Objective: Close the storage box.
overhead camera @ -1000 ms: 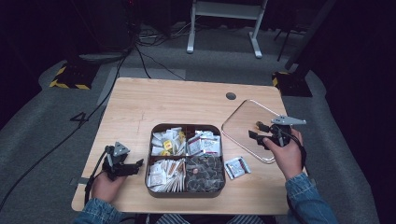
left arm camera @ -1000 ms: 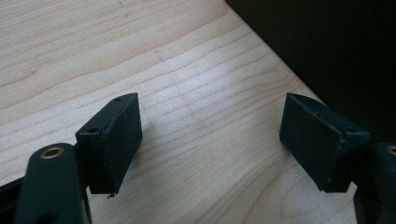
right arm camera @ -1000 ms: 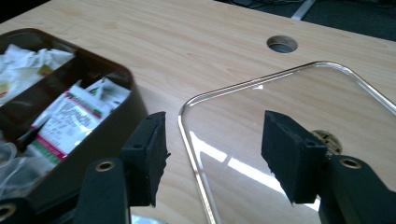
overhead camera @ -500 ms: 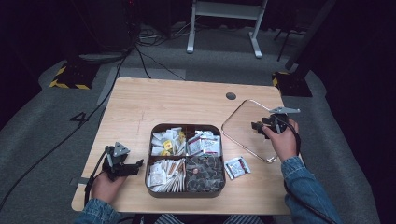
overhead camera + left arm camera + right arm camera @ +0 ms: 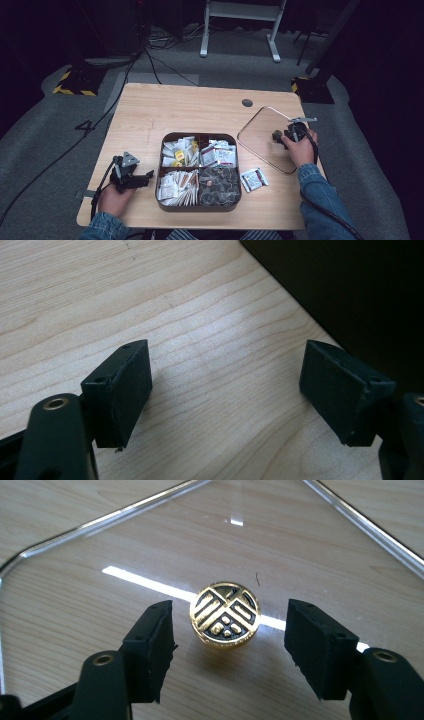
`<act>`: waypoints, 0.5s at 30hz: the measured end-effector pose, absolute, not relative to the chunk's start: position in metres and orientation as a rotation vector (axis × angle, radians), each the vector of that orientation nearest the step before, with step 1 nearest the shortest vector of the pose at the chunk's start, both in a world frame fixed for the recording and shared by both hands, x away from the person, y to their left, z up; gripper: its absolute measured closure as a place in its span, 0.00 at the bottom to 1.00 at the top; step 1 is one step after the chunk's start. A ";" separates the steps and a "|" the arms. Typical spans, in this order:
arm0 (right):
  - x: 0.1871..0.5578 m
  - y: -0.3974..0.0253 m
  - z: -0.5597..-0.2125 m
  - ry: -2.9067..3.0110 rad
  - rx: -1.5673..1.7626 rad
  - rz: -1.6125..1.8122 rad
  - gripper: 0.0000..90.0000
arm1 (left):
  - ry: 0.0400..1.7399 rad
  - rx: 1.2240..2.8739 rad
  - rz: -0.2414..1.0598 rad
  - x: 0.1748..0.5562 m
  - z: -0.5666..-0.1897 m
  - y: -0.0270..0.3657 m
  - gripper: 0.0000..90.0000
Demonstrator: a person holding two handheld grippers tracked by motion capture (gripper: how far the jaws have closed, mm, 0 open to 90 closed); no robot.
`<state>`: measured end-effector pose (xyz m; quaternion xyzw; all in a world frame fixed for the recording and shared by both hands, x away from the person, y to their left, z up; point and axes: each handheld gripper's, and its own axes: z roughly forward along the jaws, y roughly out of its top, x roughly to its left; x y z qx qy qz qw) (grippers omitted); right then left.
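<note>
The wooden table [image 5: 165,112] carries everything, and the high view lays it all out at once: a dark tray [image 5: 198,137] with four compartments stands at the middle of the near edge, filled with packets, and a clear glass lid [image 5: 260,137] lies flat toward the right edge, well short of the far right corner. A single loose packet [image 5: 254,178] rests on the bare wood between the tray and the lid, just beside the tray's near right corner. At this height the lid's knob [image 5: 276,135] is only a small dark spot in front of the right gripper [image 5: 286,138], which a hand holds over the lid. The right gripper view brings out what the high view cannot: the knob [image 5: 225,613] is a round gold disc with a dark banded pattern, standing on the glass, and the lid's [image 5: 150,545] bright rim curves round it with the wood grain showing through. The right gripper [image 5: 227,650] has its jaws wide, one on each side of the knob and clear of it. The left gripper [image 5: 134,176] rests near the table's near left corner, just beside the tray's left wall. The left gripper view shows the left gripper [image 5: 225,390] with jaws spread wide over bare wood, holding nothing, the tray's [image 5: 350,290] dark wall rising at the upper right.
</note>
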<state>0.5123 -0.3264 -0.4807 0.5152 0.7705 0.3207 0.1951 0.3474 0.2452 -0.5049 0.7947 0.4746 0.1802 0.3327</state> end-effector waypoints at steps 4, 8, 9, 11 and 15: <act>0.513 -0.326 -0.486 2.213 1.391 0.873 0.55 | 1.240 2.076 0.471 0.347 -0.505 0.245 0.24; 0.514 -0.324 -0.486 2.232 1.333 0.849 0.62 | 1.240 2.076 0.471 0.347 -0.505 0.245 0.24; 0.515 -0.324 -0.487 2.227 1.335 0.854 0.62 | 1.240 2.076 0.471 0.347 -0.505 0.245 0.24; 0.516 -0.324 -0.489 2.206 1.341 0.884 0.63 | 1.240 2.076 0.471 0.347 -0.505 0.245 0.24; 0.515 -0.322 -0.493 2.159 1.342 0.919 0.64 | 1.240 2.076 0.471 0.347 -0.505 0.245 0.24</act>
